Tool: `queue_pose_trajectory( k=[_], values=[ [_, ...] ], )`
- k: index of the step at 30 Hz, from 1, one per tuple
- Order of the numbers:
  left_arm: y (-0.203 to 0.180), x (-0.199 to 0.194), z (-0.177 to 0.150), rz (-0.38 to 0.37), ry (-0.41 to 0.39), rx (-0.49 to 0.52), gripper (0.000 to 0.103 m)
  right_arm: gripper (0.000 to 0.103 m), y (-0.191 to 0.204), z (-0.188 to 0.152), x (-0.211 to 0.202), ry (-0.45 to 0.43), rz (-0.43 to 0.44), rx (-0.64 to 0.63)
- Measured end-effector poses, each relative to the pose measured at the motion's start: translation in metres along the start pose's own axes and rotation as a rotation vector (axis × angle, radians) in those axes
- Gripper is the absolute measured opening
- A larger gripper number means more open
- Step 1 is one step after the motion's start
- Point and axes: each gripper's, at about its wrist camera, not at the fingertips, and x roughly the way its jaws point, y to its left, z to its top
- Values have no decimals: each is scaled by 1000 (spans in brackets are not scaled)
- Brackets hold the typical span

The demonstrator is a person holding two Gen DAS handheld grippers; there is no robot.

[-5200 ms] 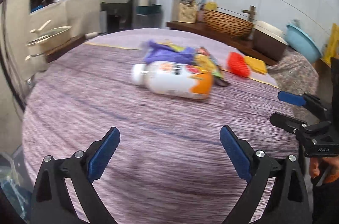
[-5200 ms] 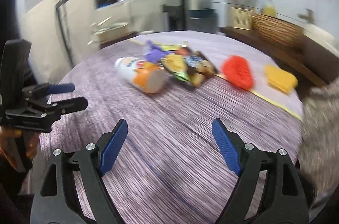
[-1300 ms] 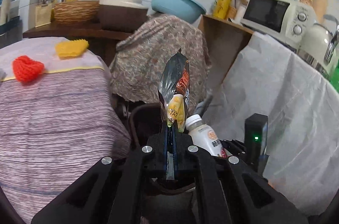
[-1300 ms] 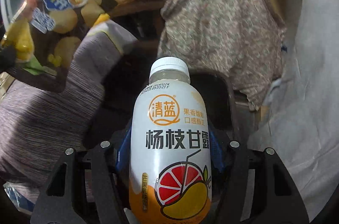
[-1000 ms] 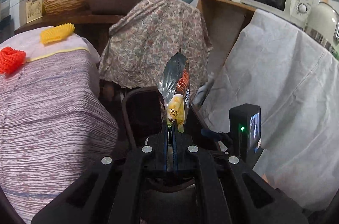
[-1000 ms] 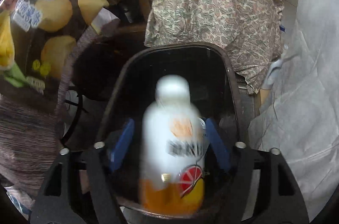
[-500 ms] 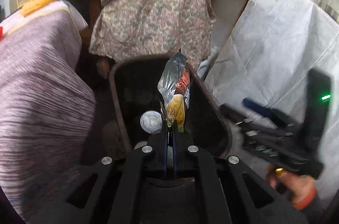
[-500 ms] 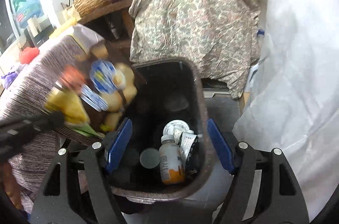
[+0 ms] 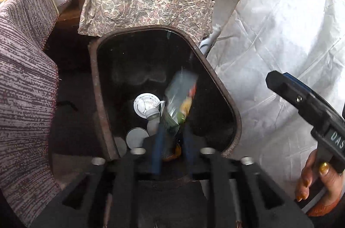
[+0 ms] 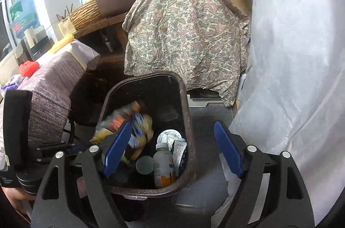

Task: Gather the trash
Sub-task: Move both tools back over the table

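A dark brown trash bin (image 9: 94, 81) stands on the floor under both grippers. My left gripper (image 9: 172, 136) hangs over its near rim with its jaws opening. The snack bag (image 9: 179, 98) is blurred and dropping into the bin, its lower end loose between the fingertips. In the right wrist view the same snack bag (image 10: 116, 120) tumbles inside the bin (image 10: 186, 120). The white and orange drink bottle (image 10: 162, 165) lies at the bottom among a lidded cup (image 10: 168, 136) and a can (image 10: 144, 164). My right gripper (image 10: 172, 126) is above the bin, its jaws opening with nothing between them.
The table with the purple striped cloth (image 9: 23, 81) borders the bin on the left. A paisley cloth (image 10: 185, 34) covers something behind the bin. A white sheet (image 10: 291, 77) drapes the right side. A hand holds the right gripper (image 9: 301, 98) at the right edge.
The left jaws have parted and the snack bag has left them, falling into the bin. The left hand sank closer to the bin. The right gripper rose and drew back.
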Motion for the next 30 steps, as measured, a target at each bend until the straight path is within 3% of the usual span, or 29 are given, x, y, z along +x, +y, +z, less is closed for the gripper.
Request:
queue_pose_trajectory(
  k=[1, 2, 8, 19, 30],
  values=[
    [0, -3, -1, 1, -13, -1, 48, 81, -1, 0, -1, -1, -1, 2],
    [0, -8, -1, 0, -28, -5, 55, 81, -1, 1, -2, -4, -3, 4],
    [-7, -28, 0, 9, -67, -11, 64, 81, 2, 7, -5, -15, 0, -1],
    [-16, -102, -7, 24, -188, 19, 79, 81, 23, 17, -7, -23, 45, -23],
    [27, -182, -16, 138, -296, -39, 86, 81, 105, 36, -10, -32, 210, -144]
  ],
)
